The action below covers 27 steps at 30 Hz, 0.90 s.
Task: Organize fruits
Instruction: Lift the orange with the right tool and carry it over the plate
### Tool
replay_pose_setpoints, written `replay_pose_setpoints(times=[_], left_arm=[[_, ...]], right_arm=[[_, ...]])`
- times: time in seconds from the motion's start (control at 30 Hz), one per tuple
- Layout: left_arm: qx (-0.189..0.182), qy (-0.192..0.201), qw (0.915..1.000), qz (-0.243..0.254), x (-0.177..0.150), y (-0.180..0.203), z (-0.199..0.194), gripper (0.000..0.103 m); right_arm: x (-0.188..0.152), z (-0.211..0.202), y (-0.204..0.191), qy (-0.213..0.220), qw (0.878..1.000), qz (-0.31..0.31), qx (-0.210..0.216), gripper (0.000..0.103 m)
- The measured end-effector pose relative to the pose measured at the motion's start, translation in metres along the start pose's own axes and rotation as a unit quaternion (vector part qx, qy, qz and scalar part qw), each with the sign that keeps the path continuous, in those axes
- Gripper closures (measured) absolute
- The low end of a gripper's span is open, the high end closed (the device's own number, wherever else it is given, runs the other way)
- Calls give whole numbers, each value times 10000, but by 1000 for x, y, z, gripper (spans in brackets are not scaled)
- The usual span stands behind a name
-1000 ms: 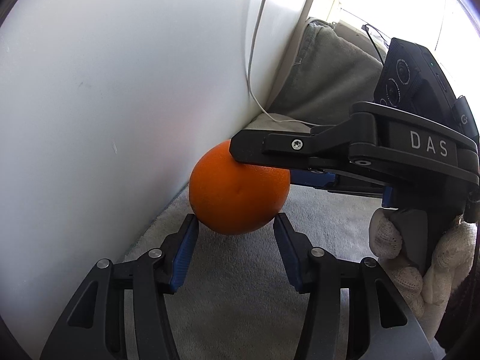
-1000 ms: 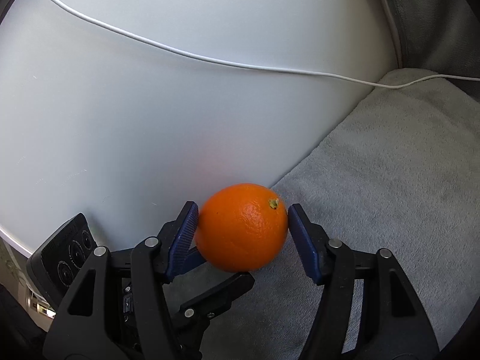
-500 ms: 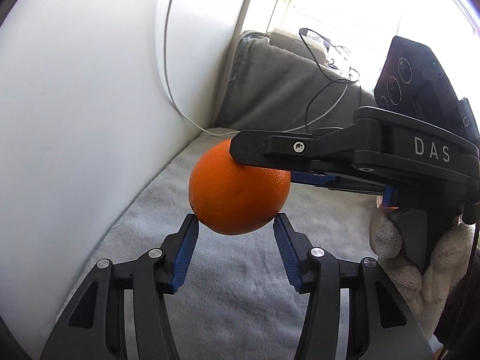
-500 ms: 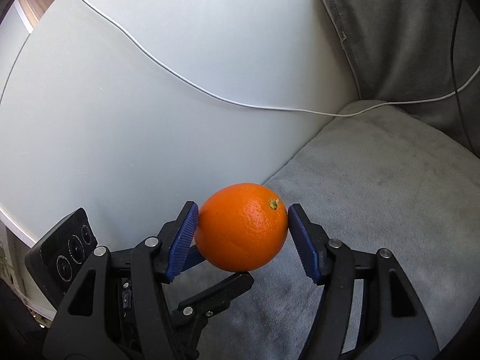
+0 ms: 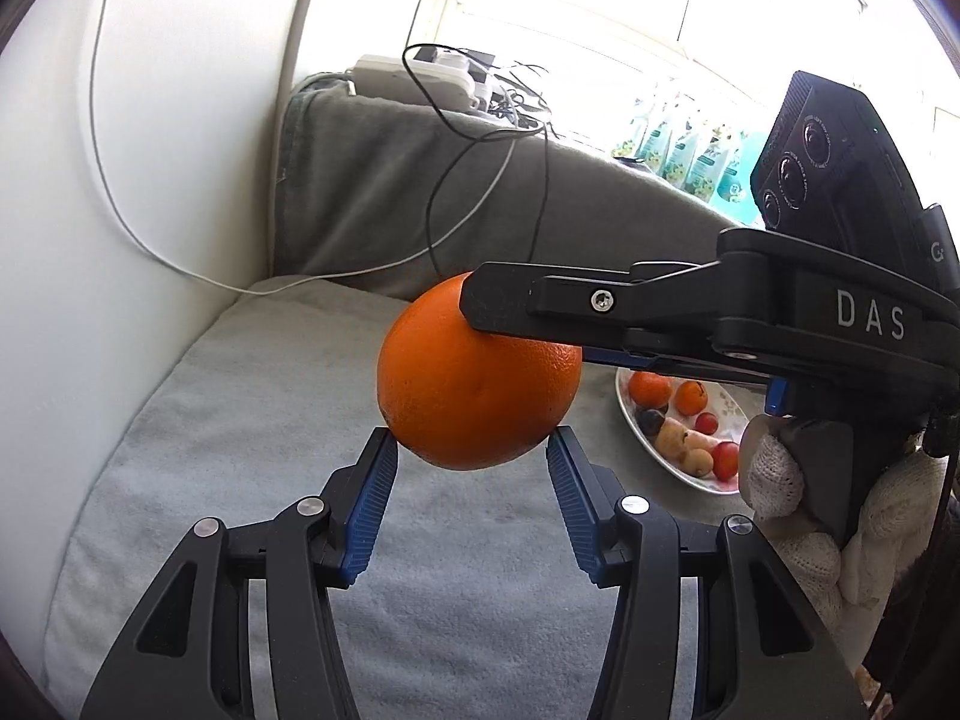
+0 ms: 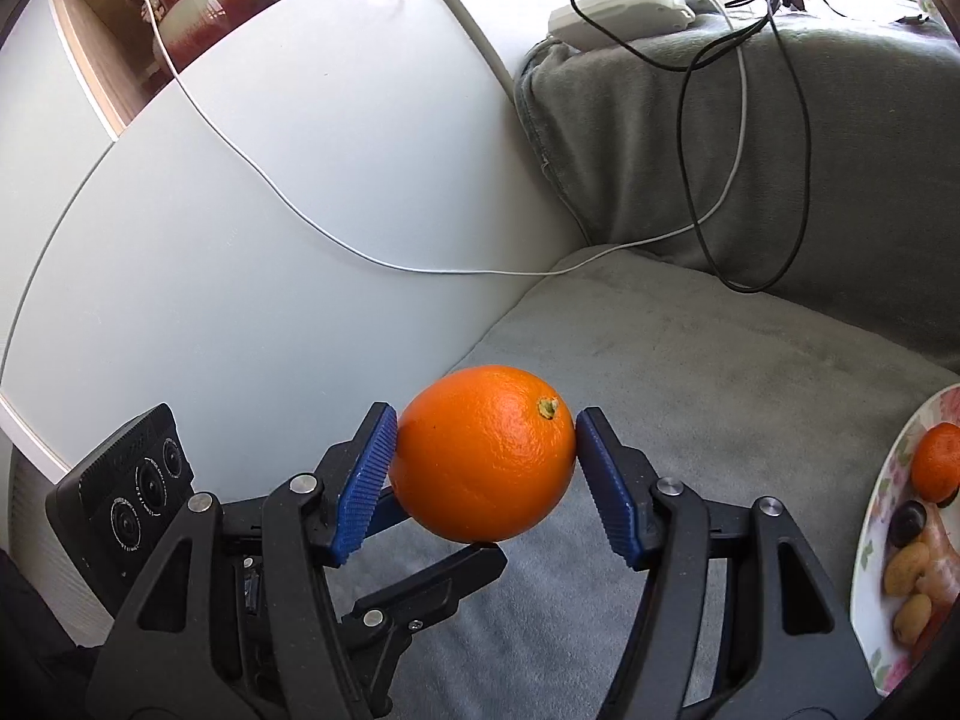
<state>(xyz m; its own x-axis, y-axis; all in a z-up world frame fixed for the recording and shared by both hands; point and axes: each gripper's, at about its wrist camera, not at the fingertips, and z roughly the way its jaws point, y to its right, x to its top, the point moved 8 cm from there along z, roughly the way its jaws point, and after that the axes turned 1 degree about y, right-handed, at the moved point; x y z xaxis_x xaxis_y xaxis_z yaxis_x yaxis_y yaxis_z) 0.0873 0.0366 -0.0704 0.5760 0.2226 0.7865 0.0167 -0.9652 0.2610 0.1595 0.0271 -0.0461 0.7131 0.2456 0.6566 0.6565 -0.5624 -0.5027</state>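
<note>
I am holding one orange (image 6: 485,453) above the grey sofa cushion (image 6: 690,360) with both tools at once. The right gripper (image 6: 485,462) is pinching the orange, its blue pads (image 6: 366,480) pressing on either side of the fruit, stem end facing up toward the camera. The left gripper (image 5: 471,462) is bracketing the underside of the same orange (image 5: 477,381); its ribbed pads (image 5: 375,498) are sitting at the fruit's lower edges, and I cannot tell whether they are squeezing it. A gloved hand (image 5: 798,516) is gripping the right tool's handle, right of the orange in the left wrist view. Beyond the orange and to its right, a floral plate (image 6: 870,540) is resting on the cushion, carrying a tangerine (image 6: 936,459), red grapes (image 5: 723,459) and small yellowish fruits (image 6: 906,567). Behind the orange, a white cable (image 6: 420,264) and a black cable (image 6: 798,138) are trailing over the sofa's back cushion (image 6: 630,132). A white power strip (image 6: 624,15) is sitting on top of it, farthest from the orange.
</note>
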Motion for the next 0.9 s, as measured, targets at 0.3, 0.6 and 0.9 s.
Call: replay_pose_setpoints(times=[0.3,0.6,0.9], left_arm=[[-415,-114,9982,407,4,61,22,52],[-806,-320,9934,750,-1,115,52,52],[-1109,-512,9877,973,-2,157,80,52]], right_arm=[[-5,-44,53,395,9980,352,-343,38],[-15,-86,102,638,9925,777,-689,38],[-27,-121,139,825,9859,1106,-948,38]])
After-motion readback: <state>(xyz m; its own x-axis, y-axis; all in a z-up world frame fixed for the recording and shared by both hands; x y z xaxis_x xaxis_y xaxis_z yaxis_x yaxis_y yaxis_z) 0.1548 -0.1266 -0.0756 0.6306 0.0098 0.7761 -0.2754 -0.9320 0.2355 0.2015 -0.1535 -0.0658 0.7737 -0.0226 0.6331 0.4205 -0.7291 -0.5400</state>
